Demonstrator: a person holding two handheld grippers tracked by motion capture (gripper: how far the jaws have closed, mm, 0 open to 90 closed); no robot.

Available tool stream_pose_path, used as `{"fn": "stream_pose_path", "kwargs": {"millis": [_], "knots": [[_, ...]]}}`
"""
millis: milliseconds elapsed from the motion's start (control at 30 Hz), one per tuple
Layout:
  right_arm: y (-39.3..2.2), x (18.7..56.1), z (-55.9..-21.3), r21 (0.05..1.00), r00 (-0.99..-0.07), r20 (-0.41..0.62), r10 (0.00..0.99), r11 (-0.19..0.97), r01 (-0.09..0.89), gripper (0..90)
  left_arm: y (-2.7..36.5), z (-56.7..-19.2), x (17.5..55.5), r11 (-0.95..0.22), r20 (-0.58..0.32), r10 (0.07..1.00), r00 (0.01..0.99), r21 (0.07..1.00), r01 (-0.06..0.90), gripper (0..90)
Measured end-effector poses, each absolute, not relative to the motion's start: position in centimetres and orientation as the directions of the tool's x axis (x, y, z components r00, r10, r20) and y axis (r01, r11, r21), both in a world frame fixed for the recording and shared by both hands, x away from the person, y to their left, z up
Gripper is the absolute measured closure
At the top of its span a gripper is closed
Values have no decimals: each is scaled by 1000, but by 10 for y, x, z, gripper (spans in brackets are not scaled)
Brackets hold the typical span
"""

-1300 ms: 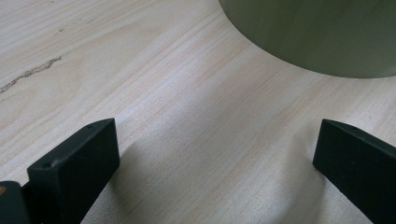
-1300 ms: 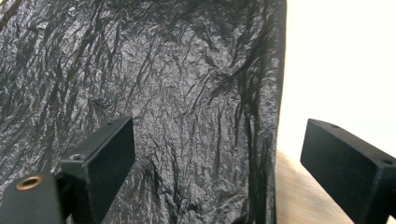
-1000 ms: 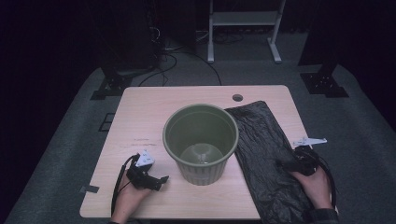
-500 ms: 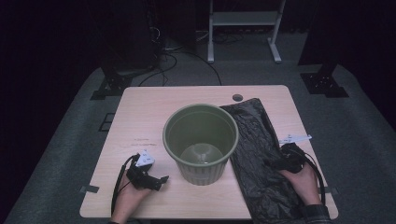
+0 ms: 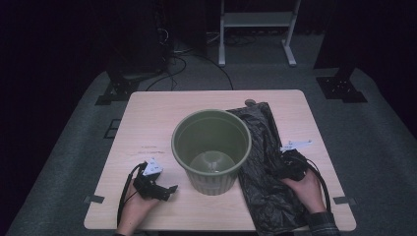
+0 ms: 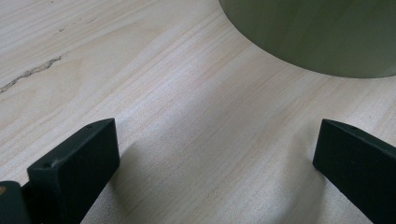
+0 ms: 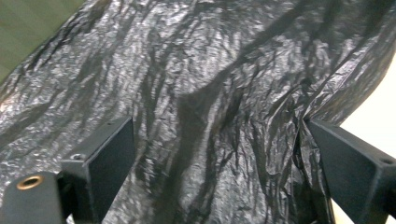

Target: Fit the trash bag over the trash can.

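The black bin bag (image 5: 265,167) lies flat on the tabletop (image 5: 147,118), just right of the green waste bin (image 5: 211,147) and touching its side. The right tool (image 5: 287,169) sits over the bag with jaws spread wide, gripping nothing. Lower it until 1 jaw slides under a raised fold, then close on a single layer. The left tool (image 5: 164,189), also spread, rests beside the bin; use it to steady the bin wall.

A green bin (image 5: 211,150) stands mid-table (image 5: 147,108), a black bag (image 5: 265,162) beside it under the right gripper (image 5: 290,167); the left gripper (image 5: 160,189) rests apart.
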State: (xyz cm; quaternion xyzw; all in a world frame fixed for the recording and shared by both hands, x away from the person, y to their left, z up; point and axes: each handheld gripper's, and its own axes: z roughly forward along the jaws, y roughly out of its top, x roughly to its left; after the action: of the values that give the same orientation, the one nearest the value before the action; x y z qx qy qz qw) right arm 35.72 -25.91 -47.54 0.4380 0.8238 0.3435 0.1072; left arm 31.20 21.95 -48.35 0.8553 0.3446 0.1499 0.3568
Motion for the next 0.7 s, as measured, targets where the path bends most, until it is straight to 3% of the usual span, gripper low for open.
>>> {"fn": "stream_pose_path", "kwargs": {"millis": [700], "knots": [[-220,365,-476,680,-632,143,762,388,622,95,219,-484,312,-508,11,696,718,714,482,0]]}}
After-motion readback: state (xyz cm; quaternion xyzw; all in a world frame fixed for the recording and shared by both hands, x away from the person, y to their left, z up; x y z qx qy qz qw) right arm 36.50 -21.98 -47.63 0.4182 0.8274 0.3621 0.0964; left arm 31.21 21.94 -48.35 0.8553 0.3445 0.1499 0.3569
